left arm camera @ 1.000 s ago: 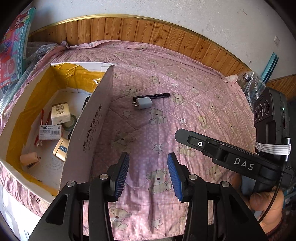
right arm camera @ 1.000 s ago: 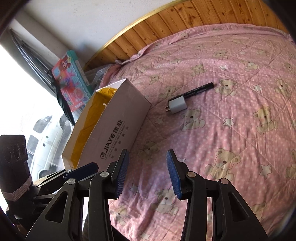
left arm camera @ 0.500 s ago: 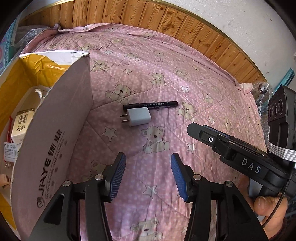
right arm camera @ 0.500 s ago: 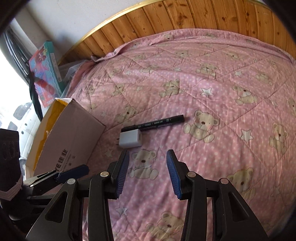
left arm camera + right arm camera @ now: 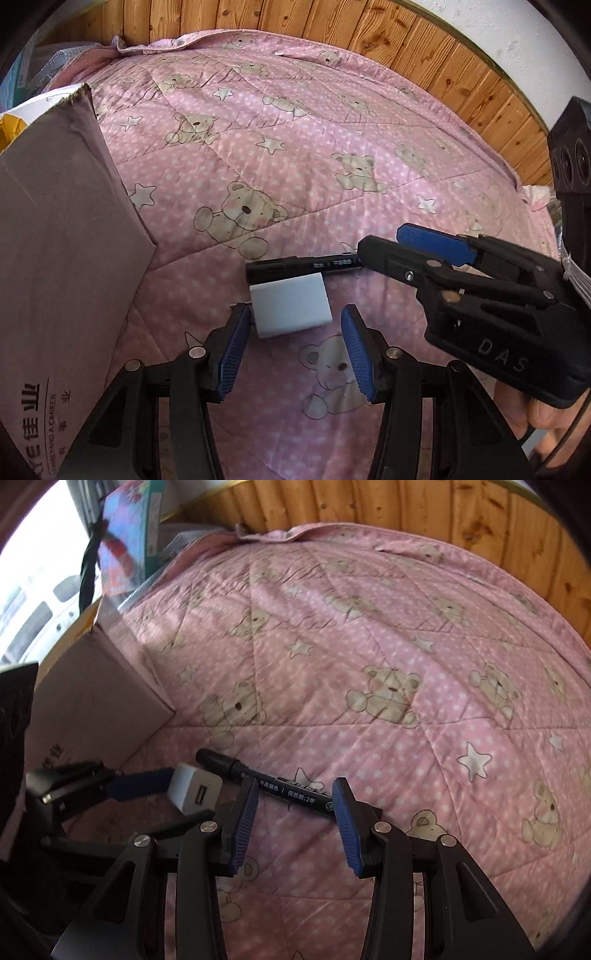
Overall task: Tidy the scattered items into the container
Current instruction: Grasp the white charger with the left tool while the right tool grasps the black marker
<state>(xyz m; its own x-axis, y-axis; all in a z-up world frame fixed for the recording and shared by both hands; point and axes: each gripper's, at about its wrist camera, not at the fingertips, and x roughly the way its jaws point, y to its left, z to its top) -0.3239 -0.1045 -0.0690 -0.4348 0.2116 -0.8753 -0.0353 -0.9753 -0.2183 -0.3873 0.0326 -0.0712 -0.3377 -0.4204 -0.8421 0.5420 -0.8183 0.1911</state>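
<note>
Boxy white charger [image 5: 290, 309] between open left gripper [image 5: 291, 349] ribbed pads.

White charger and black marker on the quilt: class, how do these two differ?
The white charger is a short, blocky cube; the black marker is long and thin. The charger sits between the open left gripper fingers, the marker between the open right gripper fingers. Both lie side by side on the pink quilt.

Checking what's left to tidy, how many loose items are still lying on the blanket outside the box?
2. A white charger between the open left claw's fingers, and a black marker just behind it, in the open right claw. The claws may hide others.
</note>
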